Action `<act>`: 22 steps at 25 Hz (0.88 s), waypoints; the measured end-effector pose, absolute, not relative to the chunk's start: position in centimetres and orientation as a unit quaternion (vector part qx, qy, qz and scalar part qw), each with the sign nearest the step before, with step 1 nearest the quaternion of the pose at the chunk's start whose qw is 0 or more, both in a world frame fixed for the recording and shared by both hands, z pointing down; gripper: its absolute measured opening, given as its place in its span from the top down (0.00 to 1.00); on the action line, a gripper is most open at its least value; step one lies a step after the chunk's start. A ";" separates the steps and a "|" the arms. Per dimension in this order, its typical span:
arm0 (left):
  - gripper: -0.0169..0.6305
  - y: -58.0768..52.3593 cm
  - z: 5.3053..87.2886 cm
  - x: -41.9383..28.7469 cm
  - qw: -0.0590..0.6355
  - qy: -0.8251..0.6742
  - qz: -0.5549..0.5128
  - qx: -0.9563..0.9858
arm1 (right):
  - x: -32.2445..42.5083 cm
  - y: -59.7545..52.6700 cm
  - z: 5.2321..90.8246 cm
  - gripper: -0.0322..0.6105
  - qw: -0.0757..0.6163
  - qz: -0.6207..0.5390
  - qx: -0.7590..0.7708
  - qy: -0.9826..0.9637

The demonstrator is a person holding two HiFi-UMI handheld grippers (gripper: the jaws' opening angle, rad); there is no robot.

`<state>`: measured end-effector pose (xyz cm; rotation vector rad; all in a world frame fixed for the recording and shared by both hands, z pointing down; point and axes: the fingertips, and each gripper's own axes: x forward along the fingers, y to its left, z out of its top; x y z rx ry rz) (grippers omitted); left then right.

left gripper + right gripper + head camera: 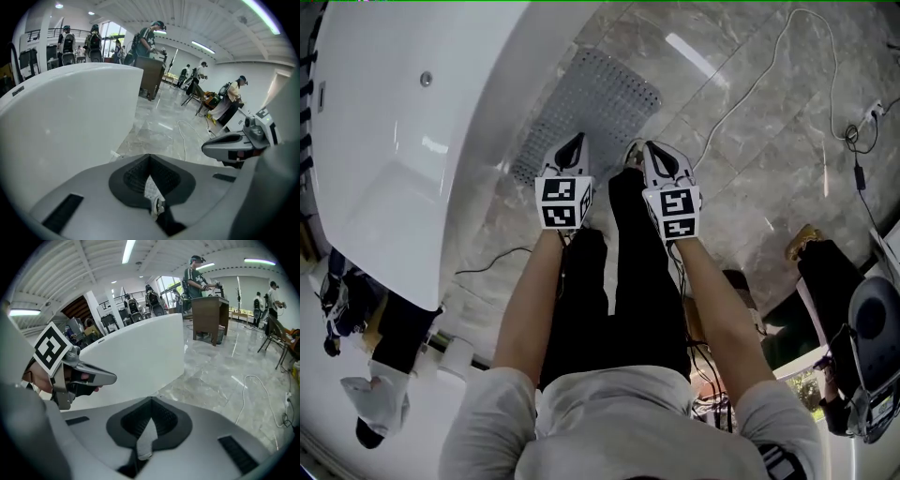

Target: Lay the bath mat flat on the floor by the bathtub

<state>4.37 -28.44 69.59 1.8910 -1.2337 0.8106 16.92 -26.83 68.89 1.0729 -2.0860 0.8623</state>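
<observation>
The bath mat, grey and dotted, is seen spread on the marble floor below and just ahead of the left gripper, its long edge running beside the white bathtub, which stands to that gripper's left. The mat's near end is hidden behind the left gripper. Both grippers are held above the floor, close together, pointing down and forward. The left gripper's jaws are closed tip to tip with nothing clamped, and the right gripper, just to its right, is likewise closed and empty. A white cable is laid across the floor ahead and to the right of the right gripper.
</observation>
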 end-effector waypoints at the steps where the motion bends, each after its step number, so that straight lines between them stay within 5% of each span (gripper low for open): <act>1: 0.95 -28.2 68.5 4.5 0.364 -0.483 0.307 0.735 | 16.8 -26.4 67.9 0.94 0.311 0.327 0.414 -0.791; 7: 0.95 -24.0 59.0 3.8 0.350 -0.493 0.257 0.754 | 14.6 -22.4 58.2 0.94 0.266 0.328 0.451 -0.786; 22: 0.95 -7.6 31.9 -6.0 0.256 -0.573 0.135 0.767 | 1.5 -8.9 28.0 0.94 0.202 0.117 0.429 -0.873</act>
